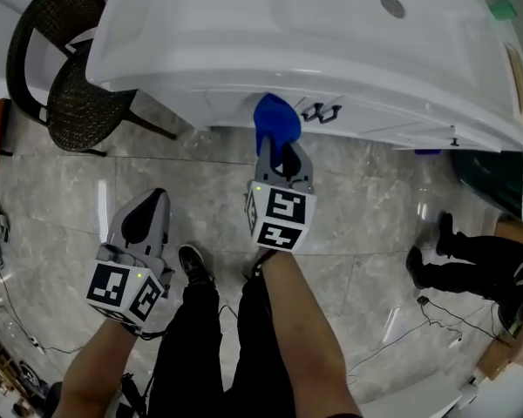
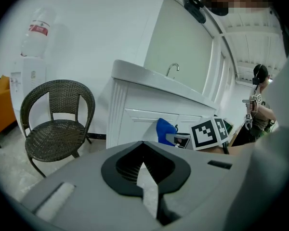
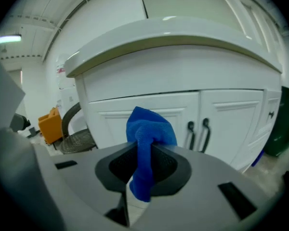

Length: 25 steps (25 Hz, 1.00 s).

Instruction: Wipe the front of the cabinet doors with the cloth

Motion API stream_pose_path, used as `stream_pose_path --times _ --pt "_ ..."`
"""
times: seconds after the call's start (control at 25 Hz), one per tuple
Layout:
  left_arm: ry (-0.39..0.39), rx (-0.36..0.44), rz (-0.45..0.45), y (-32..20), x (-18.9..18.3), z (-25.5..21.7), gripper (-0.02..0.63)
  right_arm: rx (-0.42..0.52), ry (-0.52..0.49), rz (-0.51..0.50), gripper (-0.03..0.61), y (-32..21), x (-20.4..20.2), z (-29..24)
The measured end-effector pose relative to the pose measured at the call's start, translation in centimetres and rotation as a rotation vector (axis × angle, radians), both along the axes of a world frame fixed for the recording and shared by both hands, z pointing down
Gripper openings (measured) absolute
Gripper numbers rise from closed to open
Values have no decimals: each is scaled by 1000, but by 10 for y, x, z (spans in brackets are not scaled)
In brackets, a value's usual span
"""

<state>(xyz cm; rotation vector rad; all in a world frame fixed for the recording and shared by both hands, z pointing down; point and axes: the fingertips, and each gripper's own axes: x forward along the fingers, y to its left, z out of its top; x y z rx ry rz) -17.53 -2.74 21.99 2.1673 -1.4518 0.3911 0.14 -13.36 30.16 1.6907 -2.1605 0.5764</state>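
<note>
My right gripper (image 1: 281, 159) (image 3: 144, 160) is shut on a bunched blue cloth (image 1: 275, 124) (image 3: 147, 138), which sticks out past the jaws toward the white cabinet doors (image 3: 183, 124). The cloth is level with the left door panel, left of the two black handles (image 3: 198, 133) (image 1: 321, 111); I cannot tell whether it touches the door. My left gripper (image 1: 144, 220) (image 2: 143, 165) hangs lower and to the left, shut with nothing in it. The cloth (image 2: 164, 129) and the cabinet (image 2: 135, 117) also show in the left gripper view.
A white countertop (image 1: 331, 42) overhangs the doors. A dark wicker chair (image 1: 65, 68) (image 2: 55, 124) stands left of the cabinet, by a water dispenser (image 2: 31, 57). Another person's legs (image 1: 471, 264) are at the right. Cables (image 1: 418, 320) trail over the tiled floor.
</note>
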Motion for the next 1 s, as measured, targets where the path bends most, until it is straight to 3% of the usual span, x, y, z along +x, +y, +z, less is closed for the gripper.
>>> stream_pose_path --times 0.28,0.44,0.72,1.0 --pt "44 -52 -37 30 -55 10 0 -87 -111 -198 49 13 -161 35" --pt "34 -36 -31 27 -69 6 0 -119 -136 -268 49 0 -208 48" --pt "57 -69 -65 16 -67 25 0 -92 -185 -180 49 -32 -155 36" --pt "67 -58 12 0 5 25 0 -125 -186 -20 49 -40 -46 60"
